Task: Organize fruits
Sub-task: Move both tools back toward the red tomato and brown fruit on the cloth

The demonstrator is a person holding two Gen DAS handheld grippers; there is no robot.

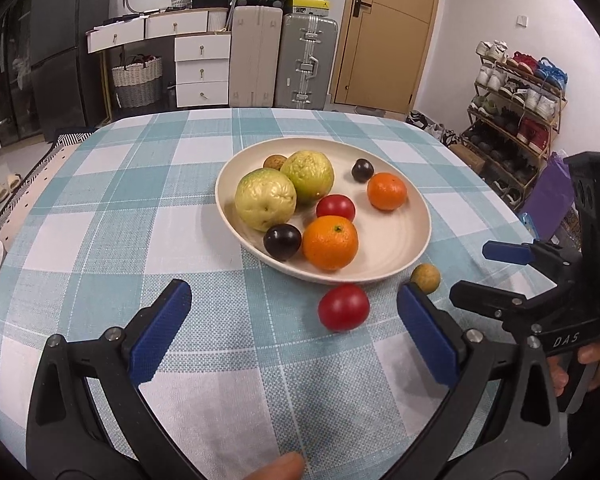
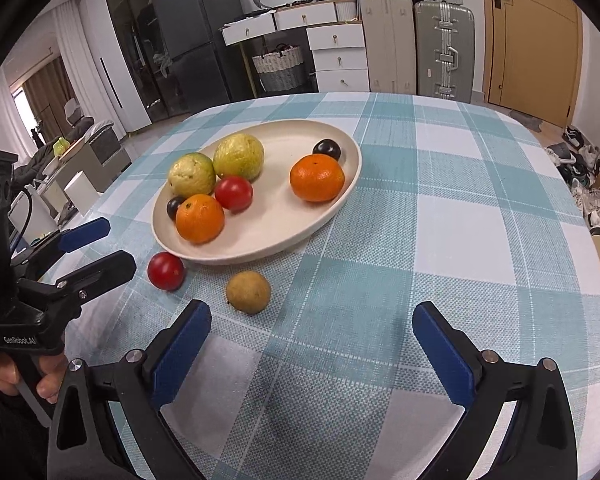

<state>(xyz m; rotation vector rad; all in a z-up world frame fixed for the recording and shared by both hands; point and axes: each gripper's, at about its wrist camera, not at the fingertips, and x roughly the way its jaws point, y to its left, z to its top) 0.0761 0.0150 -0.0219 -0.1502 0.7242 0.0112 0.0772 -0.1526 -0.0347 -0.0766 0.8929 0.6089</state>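
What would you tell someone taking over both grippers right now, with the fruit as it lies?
Left gripper: open, empty, low over the tablecloth.
Right gripper: open, empty.
Plate: holds two guavas, two oranges, two dark plums, one tomato and a small brown fruit.
Left to do: a red tomato and a small brown fruit lie on the cloth just in front of the plate. The tomato sits nearer the left gripper, the brown fruit nearer the right.

- white walls, wooden door (image 1: pixel 384 36) back right
- white drawer unit (image 1: pixel 202 70), woven basket (image 1: pixel 137 80) beside it
- suitcases (image 1: pixel 282 60) stacked at back wall
- dark fridge (image 2: pixel 188 36) left
- shoe rack (image 1: pixel 516 100) right
- curtained window (image 2: pixel 40 96) far left
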